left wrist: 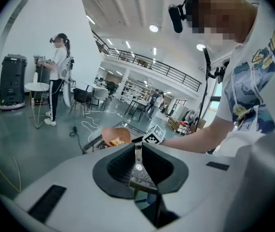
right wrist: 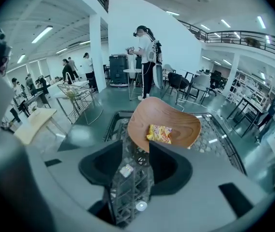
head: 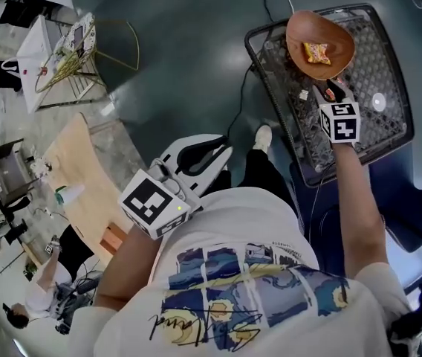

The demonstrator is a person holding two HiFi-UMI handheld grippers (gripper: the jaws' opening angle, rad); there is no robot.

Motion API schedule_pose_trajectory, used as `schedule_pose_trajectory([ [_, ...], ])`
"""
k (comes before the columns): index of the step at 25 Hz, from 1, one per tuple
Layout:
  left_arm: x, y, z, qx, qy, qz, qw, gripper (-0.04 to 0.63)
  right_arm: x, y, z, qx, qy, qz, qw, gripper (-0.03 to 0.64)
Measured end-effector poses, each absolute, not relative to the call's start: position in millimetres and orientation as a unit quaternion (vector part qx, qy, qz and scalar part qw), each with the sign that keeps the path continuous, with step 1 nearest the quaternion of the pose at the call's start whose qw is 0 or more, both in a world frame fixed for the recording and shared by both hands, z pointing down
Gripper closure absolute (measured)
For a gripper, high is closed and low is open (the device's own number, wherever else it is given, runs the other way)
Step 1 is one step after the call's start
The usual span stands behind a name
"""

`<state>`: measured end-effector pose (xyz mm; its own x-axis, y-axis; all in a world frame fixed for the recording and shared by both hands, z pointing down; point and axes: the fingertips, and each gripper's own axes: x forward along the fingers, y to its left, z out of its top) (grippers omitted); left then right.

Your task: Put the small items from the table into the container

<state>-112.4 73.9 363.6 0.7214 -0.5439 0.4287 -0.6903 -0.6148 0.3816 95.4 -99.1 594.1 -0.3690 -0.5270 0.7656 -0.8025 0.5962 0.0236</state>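
Above the mesh table [head: 389, 73] we hold our right gripper [right wrist: 136, 146] well apart and empty, beside the wooden bowl [head: 337, 39] containing a yellow snack packet [head: 316, 52]; our left gripper [left wrist: 138, 149] is narrowly parted, empty

White T-shirt [head: 255, 222] shows blue-yellow print; left gripper [head: 222, 149] white.

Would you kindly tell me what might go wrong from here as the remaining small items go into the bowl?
The wooden bowl sits by the far rim of the mesh table, just ahead of the open jaws of the right gripper; a nudge might tip it and spill the packet. The small white item and white disc lie on open mesh, so they may snag or slip during pickup.
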Motion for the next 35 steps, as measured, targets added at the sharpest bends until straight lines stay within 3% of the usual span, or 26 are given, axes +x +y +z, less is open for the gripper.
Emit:
schedule_pose_trajectory([
  [20, -79.4, 122.7, 362.1, 0.947, -0.178, 0.146, 0.226, 0.566, 132.5, 90.9, 560.7, 0.502, -0.75, 0.223, 0.368, 0.442],
  [35, -58.5, 142.3, 353.9, 0.953, -0.135, 0.145, 0.228, 0.566, 141.3, 119.0, 555.6, 0.523, -0.741, 0.235, 0.351, 0.442],
])
